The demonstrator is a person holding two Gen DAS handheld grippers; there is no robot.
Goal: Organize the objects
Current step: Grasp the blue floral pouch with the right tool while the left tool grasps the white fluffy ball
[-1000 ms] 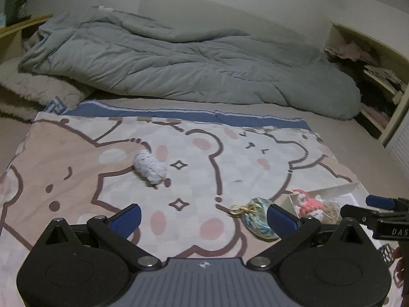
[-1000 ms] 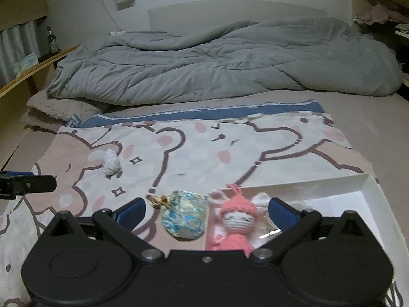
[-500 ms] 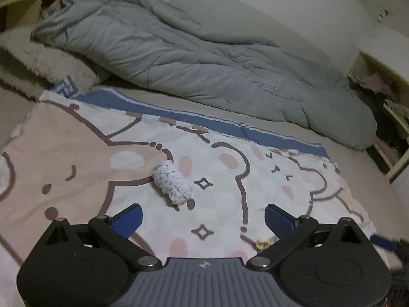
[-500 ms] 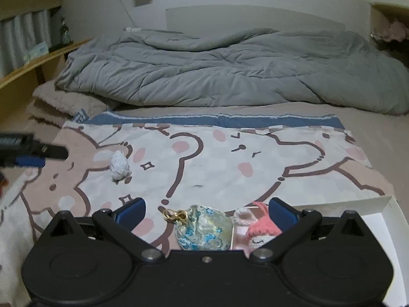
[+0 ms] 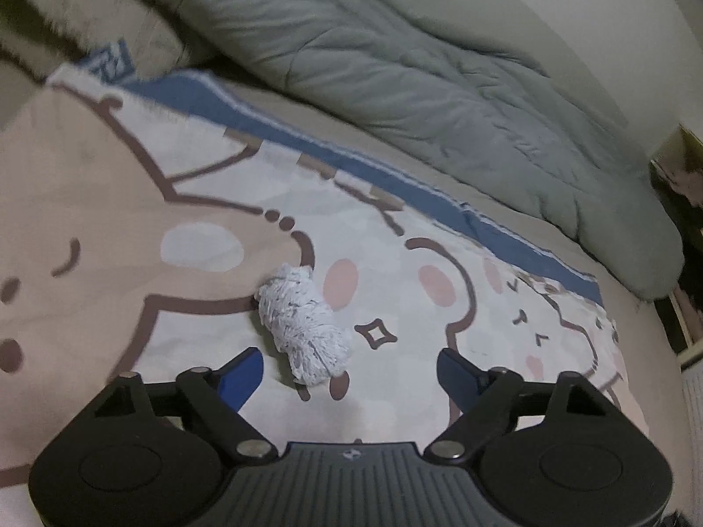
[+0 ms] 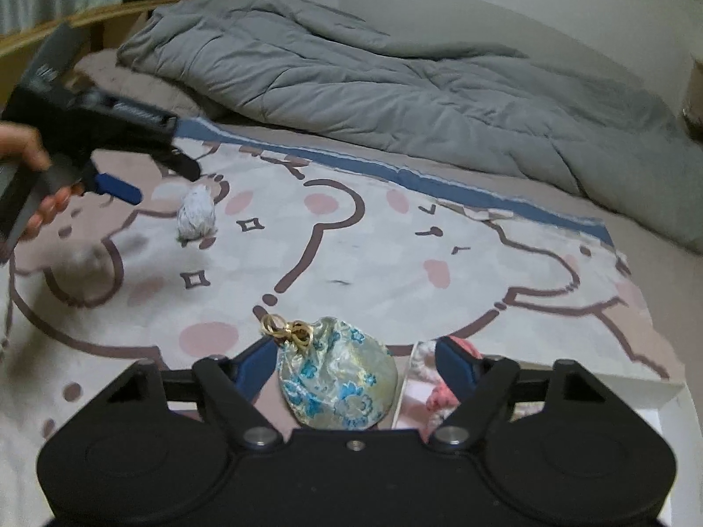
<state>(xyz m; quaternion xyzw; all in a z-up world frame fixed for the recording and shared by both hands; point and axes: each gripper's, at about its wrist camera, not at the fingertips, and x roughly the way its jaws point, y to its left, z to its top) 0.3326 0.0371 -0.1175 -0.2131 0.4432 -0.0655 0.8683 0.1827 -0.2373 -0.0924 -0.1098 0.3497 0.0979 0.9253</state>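
A white yarn bundle [image 5: 303, 329] lies on the cartoon bear blanket [image 5: 132, 228]. My left gripper [image 5: 349, 371] is open, and the bundle sits just ahead of it, between the jaws and nearer the left one. In the right wrist view the left gripper [image 6: 149, 180] hovers just left of the bundle [image 6: 196, 214]. My right gripper [image 6: 356, 362] is open with a blue-flowered satin pouch [image 6: 336, 380] with gold rings between its jaws. A pink crochet doll [image 6: 443, 395] lies in a white box [image 6: 659, 399] behind the right finger.
A crumpled grey duvet [image 6: 395, 74] lies across the far side of the bed. A fluffy pillow [image 5: 88, 22] sits at the far left. A shelf [image 5: 676, 202] stands beyond the bed's right edge.
My left gripper has moved forward and left, up to the yarn bundle. My right gripper has shifted left, so the pouch now sits between its jaws.
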